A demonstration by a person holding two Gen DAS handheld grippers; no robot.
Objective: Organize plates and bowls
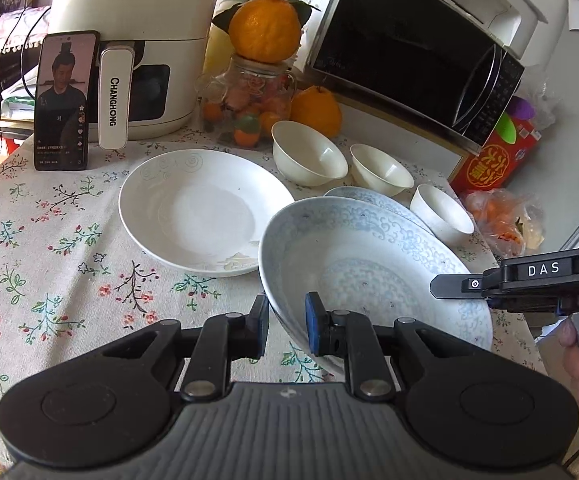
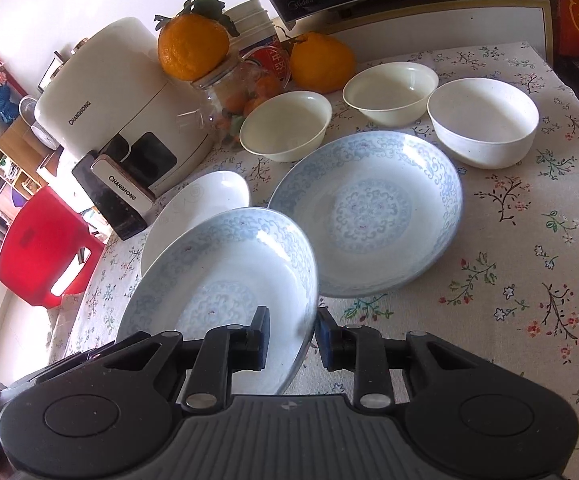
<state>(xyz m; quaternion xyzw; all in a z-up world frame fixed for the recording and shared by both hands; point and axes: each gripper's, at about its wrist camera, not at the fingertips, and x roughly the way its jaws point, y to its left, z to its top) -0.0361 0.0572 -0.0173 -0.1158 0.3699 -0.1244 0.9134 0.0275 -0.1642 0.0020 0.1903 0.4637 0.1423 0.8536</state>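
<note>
Both grippers, left (image 1: 287, 330) and right (image 2: 292, 338), pinch one patterned plate (image 1: 369, 264) (opposite rims); keep it level, lifting in step.

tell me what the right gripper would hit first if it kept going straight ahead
Likely the second blue-patterned plate lying flat on the tablecloth, just beyond the lifted blue-patterned plate that the right gripper holds by its rim; depth is uncertain.
</note>
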